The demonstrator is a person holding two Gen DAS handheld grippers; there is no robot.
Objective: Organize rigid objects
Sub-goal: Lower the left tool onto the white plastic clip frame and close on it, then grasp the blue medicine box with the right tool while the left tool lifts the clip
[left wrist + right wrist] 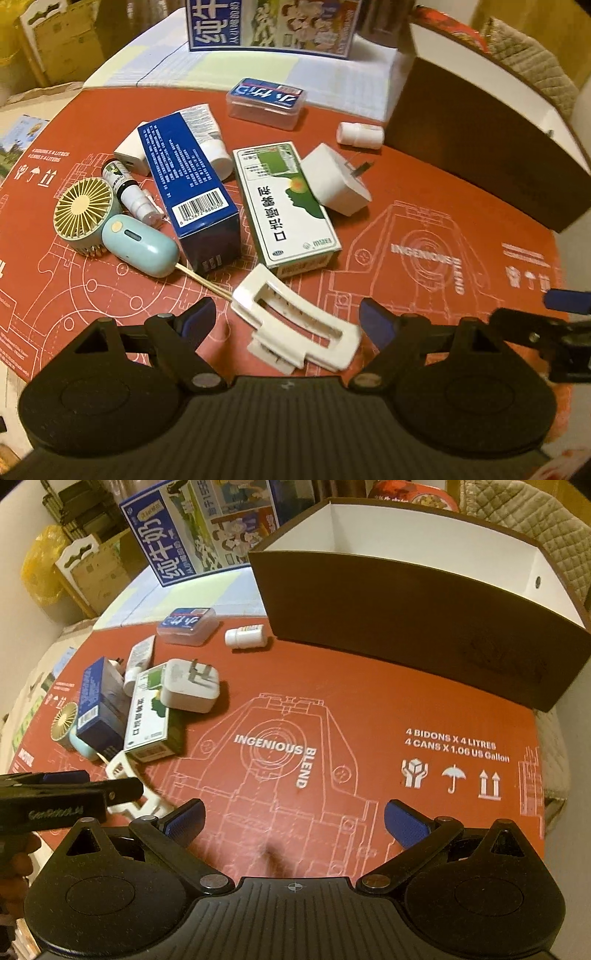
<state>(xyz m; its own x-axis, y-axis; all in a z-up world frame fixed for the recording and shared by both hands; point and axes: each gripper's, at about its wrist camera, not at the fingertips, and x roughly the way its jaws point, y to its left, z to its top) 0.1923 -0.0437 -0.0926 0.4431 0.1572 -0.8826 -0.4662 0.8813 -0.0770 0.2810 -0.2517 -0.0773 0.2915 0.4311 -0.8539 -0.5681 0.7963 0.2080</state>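
Left hand-held gripper [287, 317] and right hand-held gripper [293, 821] both hover low, jaws spread wide.

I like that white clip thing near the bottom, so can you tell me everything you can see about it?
The white hair clip looks like smooth hard plastic. It is a curved, rectangular claw clip with long open slots and a row of small teeth inside. It lies flat on the red printed mat, between the open fingers of the left gripper, which is not gripping it. Its far end sits close to the green and white box, and a thin wooden stick reaches its corner.
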